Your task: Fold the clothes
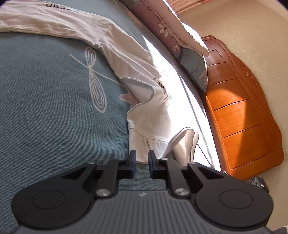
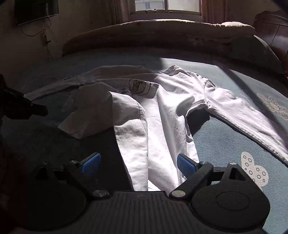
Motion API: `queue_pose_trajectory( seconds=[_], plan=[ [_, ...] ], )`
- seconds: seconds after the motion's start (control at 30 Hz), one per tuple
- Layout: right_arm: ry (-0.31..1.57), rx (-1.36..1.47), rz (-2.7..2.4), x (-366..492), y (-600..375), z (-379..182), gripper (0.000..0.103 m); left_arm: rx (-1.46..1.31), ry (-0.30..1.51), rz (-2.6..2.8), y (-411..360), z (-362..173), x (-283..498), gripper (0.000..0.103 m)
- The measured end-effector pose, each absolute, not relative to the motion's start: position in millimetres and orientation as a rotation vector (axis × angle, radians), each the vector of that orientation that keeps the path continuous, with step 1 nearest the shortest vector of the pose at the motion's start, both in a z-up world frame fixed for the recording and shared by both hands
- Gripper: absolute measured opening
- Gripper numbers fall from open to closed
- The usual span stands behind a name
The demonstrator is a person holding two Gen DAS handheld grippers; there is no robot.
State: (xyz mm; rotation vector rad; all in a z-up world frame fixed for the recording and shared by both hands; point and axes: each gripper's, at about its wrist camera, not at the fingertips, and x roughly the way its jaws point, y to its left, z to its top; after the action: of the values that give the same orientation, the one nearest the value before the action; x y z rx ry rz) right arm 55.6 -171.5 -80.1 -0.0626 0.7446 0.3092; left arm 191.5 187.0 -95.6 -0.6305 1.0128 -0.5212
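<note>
The bed (image 1: 45, 108) fills most of what lies ahead of both my grippers, covered in a blue-grey sheet printed with pale dragonflies and flowers. On it sprawls the white shirt (image 2: 162, 117), long-sleeved and rumpled, with dark lettering on the cloth. From my right gripper (image 2: 138, 163) the shirt's body runs straight forward from between the fingers, one sleeve trailing off to the right across the sheet and a flap folded over to the left. From my left gripper (image 1: 142, 162) the same shirt (image 1: 144, 115) lies just ahead and a little right, its sleeve stretching away up and to the left.

Far ahead of my left gripper, to the right, stands the orange wooden headboard (image 1: 243, 117), with pillows (image 1: 194, 64) stacked against it. Beyond my right gripper, past the bed's far edge, a long rolled quilt (image 2: 162, 28) lies under a window (image 2: 167, 5).

My right gripper's jaws stand wide apart, the blue pads (image 2: 185, 165) on either side of the shirt's lower part without pressing it. My left gripper's jaws are parted by a narrow gap with only a white edge of the shirt seen beyond the tips; nothing is pinched between them.
</note>
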Motion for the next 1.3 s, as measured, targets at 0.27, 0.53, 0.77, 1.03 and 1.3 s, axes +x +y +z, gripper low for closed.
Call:
queue_pose_trajectory(
  seconds=[0.27,0.53,0.77,1.03,1.3],
  plan=[
    [0.615,-0.486,0.442,67.8,-102.9,-68.3,0.094,-0.224,1.020,-0.611,151.3,-87.8,180.7,0.073],
    [0.507,-1.004,0.597,91.8,-41.4,-90.9,0.094,0.475,0.920,-0.621,95.4,-84.6,153.8,0.090],
    [0.383,-1.481,0.743,91.1,-24.7,-133.7,0.094,0.415,0.914,-0.610,100.9,-87.8,160.3,0.095],
    [0.267,-1.704,0.870,103.8,-3.9,-141.6,0.098,0.377,0.896,-0.608,101.3,-91.0,161.7,0.100],
    [0.285,-1.810,0.961,97.1,-4.0,-142.7,0.079,0.354,0.870,-0.611,102.6,-92.5,160.4,0.102]
  ],
)
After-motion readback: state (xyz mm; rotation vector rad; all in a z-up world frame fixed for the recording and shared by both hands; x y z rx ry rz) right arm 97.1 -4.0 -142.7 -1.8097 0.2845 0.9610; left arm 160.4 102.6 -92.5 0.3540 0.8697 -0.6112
